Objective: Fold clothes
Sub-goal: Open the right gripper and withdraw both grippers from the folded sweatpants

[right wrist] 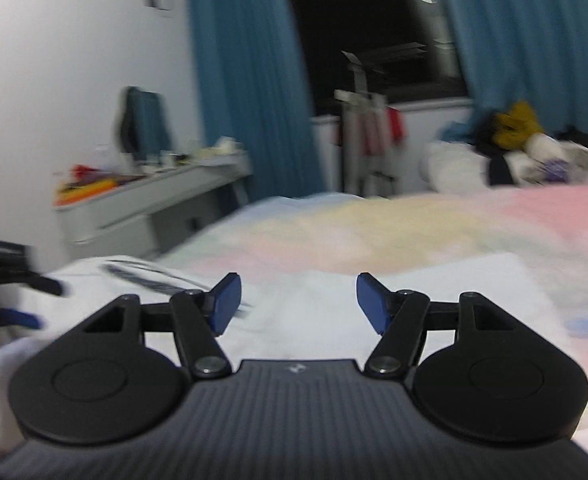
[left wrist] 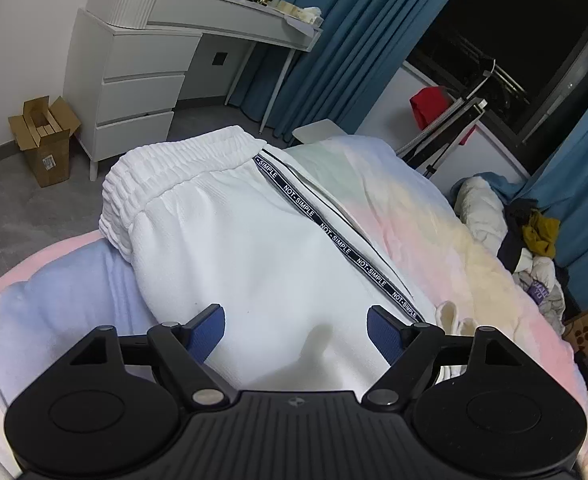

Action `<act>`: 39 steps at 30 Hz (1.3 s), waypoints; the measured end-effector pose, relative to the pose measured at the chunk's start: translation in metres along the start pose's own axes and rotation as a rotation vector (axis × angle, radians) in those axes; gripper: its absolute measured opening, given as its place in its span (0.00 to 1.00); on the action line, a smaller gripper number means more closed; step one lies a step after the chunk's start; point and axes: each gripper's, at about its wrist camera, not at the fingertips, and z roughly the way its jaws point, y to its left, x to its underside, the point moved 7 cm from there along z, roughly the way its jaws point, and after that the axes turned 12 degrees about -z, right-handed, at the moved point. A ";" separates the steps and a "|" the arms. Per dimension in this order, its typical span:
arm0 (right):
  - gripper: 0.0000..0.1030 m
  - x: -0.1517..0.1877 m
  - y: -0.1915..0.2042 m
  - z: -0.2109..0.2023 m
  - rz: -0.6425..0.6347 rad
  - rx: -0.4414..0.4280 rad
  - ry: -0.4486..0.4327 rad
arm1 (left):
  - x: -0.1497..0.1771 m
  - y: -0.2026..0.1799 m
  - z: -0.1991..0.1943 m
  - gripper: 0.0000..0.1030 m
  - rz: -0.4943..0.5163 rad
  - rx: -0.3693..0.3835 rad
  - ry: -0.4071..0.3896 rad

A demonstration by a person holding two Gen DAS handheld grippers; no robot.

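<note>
The white trousers (left wrist: 229, 248) lie on the bed (left wrist: 434, 224), elastic waistband hanging over the bed's far edge toward the dresser (left wrist: 133, 92), the printed side stripe (left wrist: 334, 236) running back toward the near edge. The left hand-held gripper (left wrist: 296, 328) hovers low over the cloth with its blue pads spread, nothing between them. The right hand-held gripper (right wrist: 298, 300) is spread too and empty, above white cloth nearer the middle of the bed; its view is blurred. Whether a fold is about to start or was just laid, I can't tell. For any fold, I'd pinch both layers at the stripe seam and keep the edges aligned.
</note>
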 end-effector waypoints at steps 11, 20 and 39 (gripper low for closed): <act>0.66 0.048 -0.002 0.047 -0.023 0.019 0.229 | -0.012 0.025 -0.022 0.83 -0.159 -0.081 -0.125; 0.66 0.047 -0.001 0.044 -0.009 0.026 0.210 | -0.020 0.069 -0.012 0.92 -0.420 -0.093 -0.051; 0.65 0.054 -0.010 0.048 -0.021 0.125 0.204 | -0.038 0.074 0.053 0.79 -0.501 0.015 -0.067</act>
